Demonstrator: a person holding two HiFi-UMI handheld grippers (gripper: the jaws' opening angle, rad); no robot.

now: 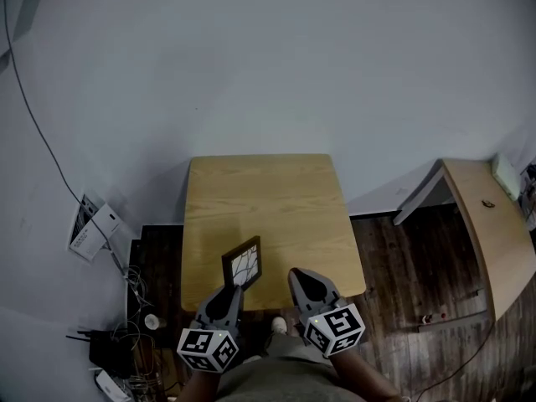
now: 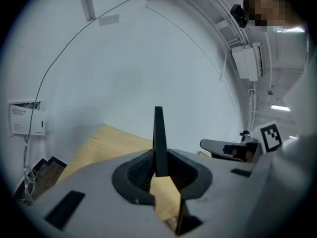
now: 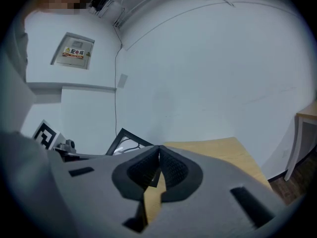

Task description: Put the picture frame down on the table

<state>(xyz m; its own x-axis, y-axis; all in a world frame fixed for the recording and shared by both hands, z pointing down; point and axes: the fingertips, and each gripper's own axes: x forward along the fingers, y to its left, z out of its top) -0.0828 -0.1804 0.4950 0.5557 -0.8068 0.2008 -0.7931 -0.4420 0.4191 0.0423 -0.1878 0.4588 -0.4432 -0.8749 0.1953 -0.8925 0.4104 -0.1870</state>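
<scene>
A small black picture frame point(image 1: 242, 263) with a white branching picture stands upright over the near edge of the wooden table point(image 1: 260, 199). My left gripper point(image 1: 232, 292) is shut on the frame's lower edge. In the left gripper view the frame point(image 2: 158, 133) shows edge-on, pinched between the left gripper's point(image 2: 158, 168) dark pads. My right gripper point(image 1: 299, 277) hangs just right of the frame, apart from it, its jaws shut with nothing between them. From the right gripper view the frame point(image 3: 125, 142) shows at left, beyond the shut right gripper point(image 3: 158, 156).
A second wooden table point(image 1: 496, 224) stands at the right. White boxes point(image 1: 94, 229), cables and a black device point(image 1: 107, 350) lie on the floor at the left. The floor is dark wood planks point(image 1: 402, 291). A pale wall runs behind the table.
</scene>
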